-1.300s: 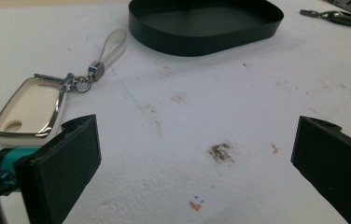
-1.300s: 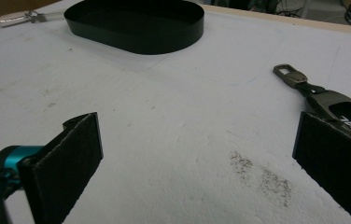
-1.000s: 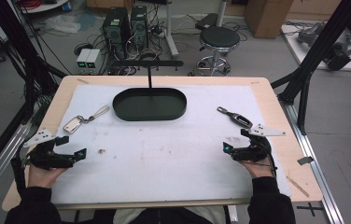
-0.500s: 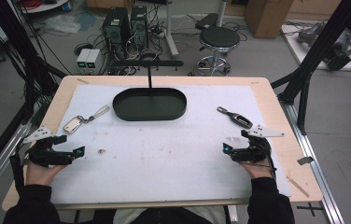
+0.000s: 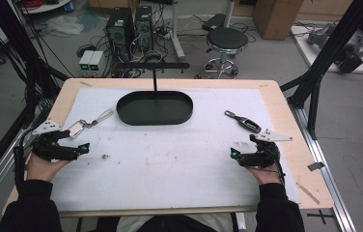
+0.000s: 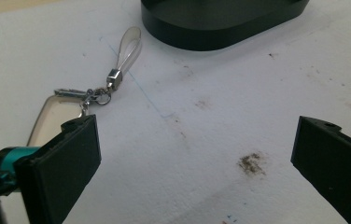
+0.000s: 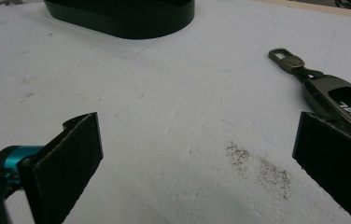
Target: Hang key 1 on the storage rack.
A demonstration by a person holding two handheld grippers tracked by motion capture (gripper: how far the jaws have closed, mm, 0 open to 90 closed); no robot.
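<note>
High view puts your left tongs (image 5: 84, 147) and right tongs (image 5: 234, 153) low on the white foam-covered surface (image 5: 170, 159), both spread wide and holding nothing. Nearest your left tongs lies the silver rectangular key tag with a clear loop strap (image 5: 89, 123), just ahead and slightly to the left; its long axis runs diagonally away toward the black oval tray (image 5: 154, 107), tag end closest to you. In the left gripper view the tag (image 6: 54, 116) sits partly behind the left jaw, strap (image 6: 128, 51) pointing up toward the tray (image 6: 220, 23). Your right tongs have the dark metal key fob with a clasp (image 5: 243, 122) just ahead, clasp end farthest; the right gripper view shows it (image 7: 337, 100) passing behind the right jaw. I judge each hand best takes its own near item. Open foam lies between both and the tray; the surface's side edges are close outboard.
</note>
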